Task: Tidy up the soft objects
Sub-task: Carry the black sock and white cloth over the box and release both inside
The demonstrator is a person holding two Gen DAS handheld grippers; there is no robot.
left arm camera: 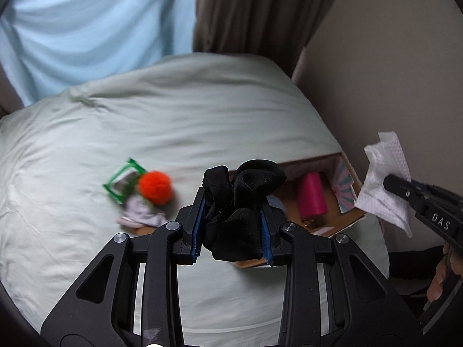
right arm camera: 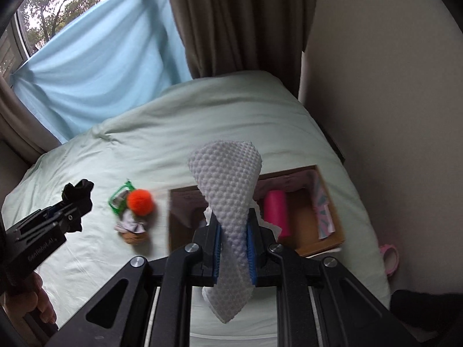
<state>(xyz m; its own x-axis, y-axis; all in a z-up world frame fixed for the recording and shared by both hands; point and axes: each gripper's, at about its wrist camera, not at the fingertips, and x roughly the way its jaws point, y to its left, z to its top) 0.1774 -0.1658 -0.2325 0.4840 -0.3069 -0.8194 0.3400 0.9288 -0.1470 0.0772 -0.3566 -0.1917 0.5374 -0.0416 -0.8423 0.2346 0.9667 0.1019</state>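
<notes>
At the left, a hand (right arm camera: 31,297) gripped the handle of the left gripper (left arm camera: 233,214), which angled steeply down over the pale green bedspread (left arm camera: 173,121). Its blue pads (left arm camera: 198,225) were clamped on a bunched black sock (left arm camera: 240,202), the fabric bulging above and below the fingers and hanging clear of the bed. In the right wrist view this gripper reached in from the left edge, with the sock at its tip above the bedspread.

Just right of it on the bedspread lay a small cluster: a green packet (left arm camera: 123,180), an orange pompom (left arm camera: 154,186) touching it, and a crumpled grey-white item (left arm camera: 141,217) below them. The right wrist view showed a brown rounded object (right arm camera: 134,237) under that crumpled item; what it was could not be told.

Further right sat an open cardboard box (right arm camera: 327,231) on the bed, holding a pink cylinder (right arm camera: 275,211) and a patterned pastel card (right arm camera: 322,211) against its right wall.

At the far right, the right gripper (right arm camera: 234,240) also pointed downward, held above the box by fingers (left arm camera: 439,277) wrapped round its handle. Its jaws were pinched tight on a white embossed paper towel (right arm camera: 228,190), which stood up above the pads and drooped beneath them. A pink ring-shaped object (right arm camera: 390,260) lay beside the bed's right edge.
</notes>
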